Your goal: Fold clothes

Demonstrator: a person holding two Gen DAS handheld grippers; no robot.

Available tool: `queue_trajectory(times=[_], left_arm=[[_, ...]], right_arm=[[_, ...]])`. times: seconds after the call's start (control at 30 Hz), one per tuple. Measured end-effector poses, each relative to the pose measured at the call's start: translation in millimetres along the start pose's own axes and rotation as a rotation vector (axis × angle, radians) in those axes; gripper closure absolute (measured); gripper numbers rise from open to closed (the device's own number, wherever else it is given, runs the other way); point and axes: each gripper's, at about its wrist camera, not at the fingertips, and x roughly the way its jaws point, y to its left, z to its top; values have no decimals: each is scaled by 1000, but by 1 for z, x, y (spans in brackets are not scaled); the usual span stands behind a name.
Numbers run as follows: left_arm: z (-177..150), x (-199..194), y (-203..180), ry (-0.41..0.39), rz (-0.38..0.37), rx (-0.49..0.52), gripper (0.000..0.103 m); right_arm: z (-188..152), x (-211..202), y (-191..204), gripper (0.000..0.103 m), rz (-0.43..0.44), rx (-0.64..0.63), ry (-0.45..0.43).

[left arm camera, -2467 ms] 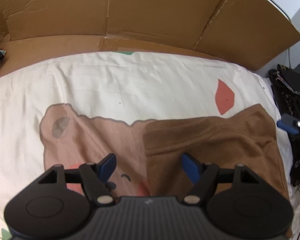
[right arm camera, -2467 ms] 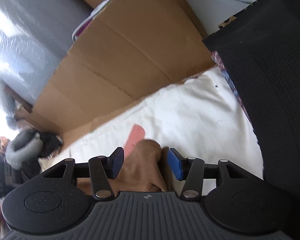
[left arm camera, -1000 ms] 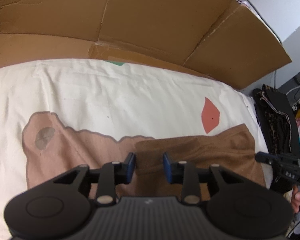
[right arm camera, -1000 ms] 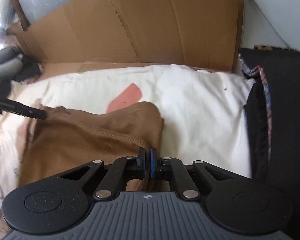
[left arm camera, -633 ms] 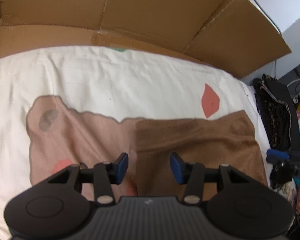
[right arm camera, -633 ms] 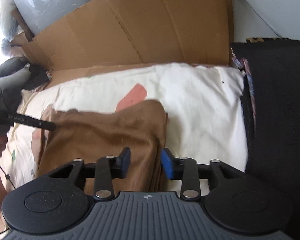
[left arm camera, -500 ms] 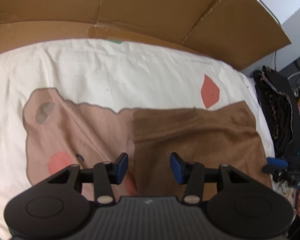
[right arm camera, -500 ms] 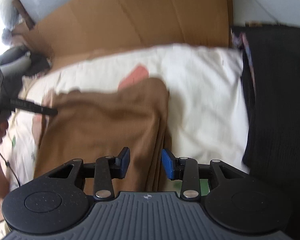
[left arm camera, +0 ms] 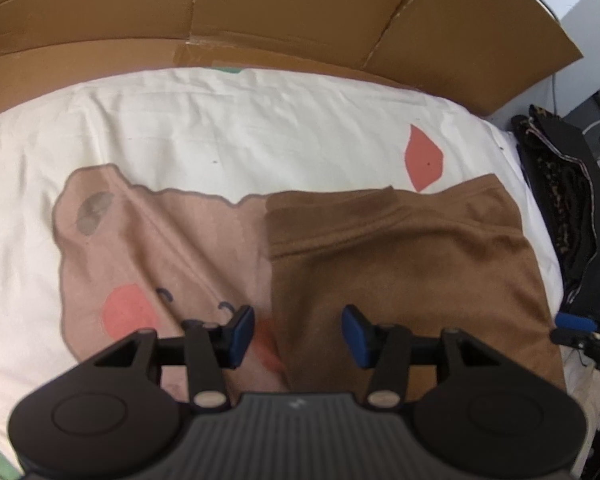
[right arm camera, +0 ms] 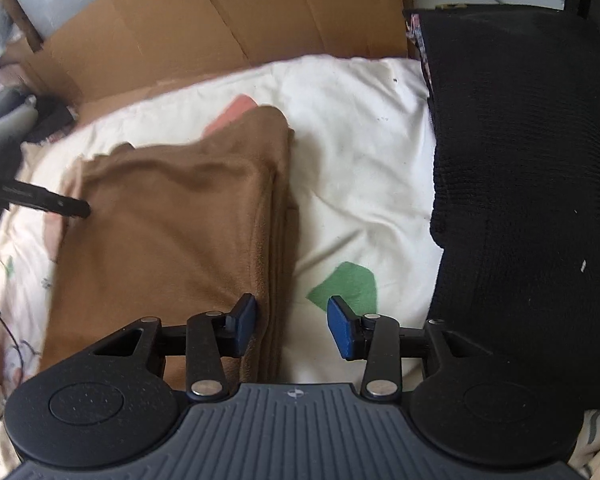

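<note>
Left wrist view shows the left gripper (left arm camera: 298, 334) hanging just above the left edge of the folded brown garment (left arm camera: 404, 264). Its jaws are wide apart and hold nothing. The garment is soft and fuzzy, folded into a thick, near-square block with a raised seam running across its far part. It lies on the right half of the white bedsheet (left arm camera: 228, 128), close to the sheet's right edge. The sheet is thin, a bit wrinkled, and printed with a big pink-brown bear shape (left arm camera: 152, 248) and a red patch (left arm camera: 424, 158). Stiff brown cardboard (left arm camera: 292, 4) stands like a wall along the sheet's far edge. Lots of bare sheet lies between the garment and that wall, and to the garment's left. In the right wrist view, the right gripper (right arm camera: 292, 328) hangs over the garment's right edge, where stacked layers show as thin lines. Its jaws are also wide apart and grip nothing. One blue pad is over the brown cloth and the other over the sheet by a green patch (right arm camera: 346, 284). A knitted black cloth (right arm camera: 524, 184) fills the sheet's right side, with a strip of bare sheet between it and the garment.
</note>
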Motion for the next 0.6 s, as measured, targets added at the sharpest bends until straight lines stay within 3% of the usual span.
queue_trajectory(times=[0.17, 0.37, 0.6], left_arm=[[-3, -9, -14, 39, 48, 21, 48], [-8, -27, -43, 81, 78, 63, 46], [-27, -37, -77, 124, 118, 82, 46]], right_arm=[[-13, -15, 0, 57, 51, 37, -30], [-35, -17, 3, 57, 97, 25, 7], [-59, -19, -4, 57, 78, 13, 41]])
